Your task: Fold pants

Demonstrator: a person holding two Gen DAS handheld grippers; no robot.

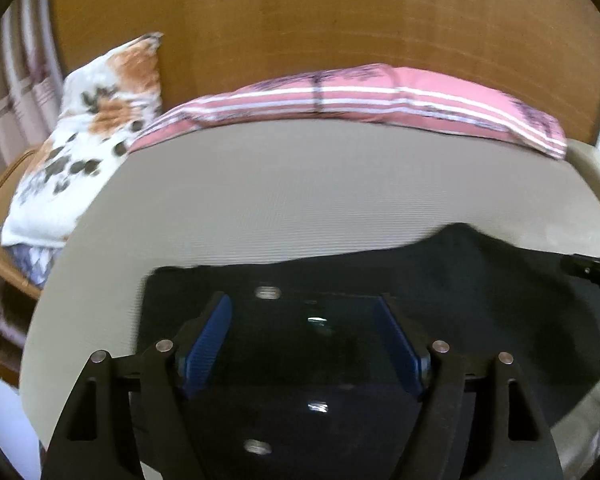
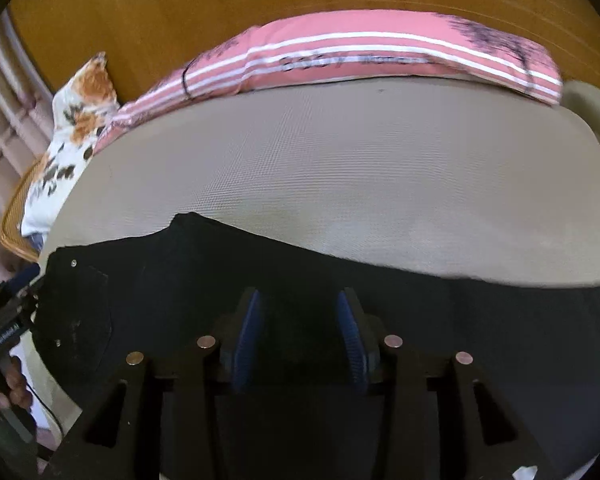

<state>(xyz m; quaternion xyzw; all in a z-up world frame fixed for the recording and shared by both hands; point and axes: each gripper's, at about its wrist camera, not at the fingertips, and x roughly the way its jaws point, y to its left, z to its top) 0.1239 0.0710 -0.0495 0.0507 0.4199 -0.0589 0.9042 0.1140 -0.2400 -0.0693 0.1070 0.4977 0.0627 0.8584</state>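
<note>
1. We see the pants [image 2: 284, 272] lying flat on the bed [image 2: 340, 168], long axis running left to right across both views, parallel to the pink pillow [image 2: 380, 52] at the headboard.
2. The waist end, with rivets and a pocket, points left in the right wrist view.
3. Our left gripper [image 1: 302, 312] hovers over the pants' left end, jaws wide apart, nothing between them.
4. Our right gripper [image 2: 300, 304] hangs above the dark cloth, jaws partly apart, pads clear.

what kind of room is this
Most likely a bedroom: black pants lie on a beige mattress, with a pink striped pillow and a floral pillow against a wooden headboard.
</note>
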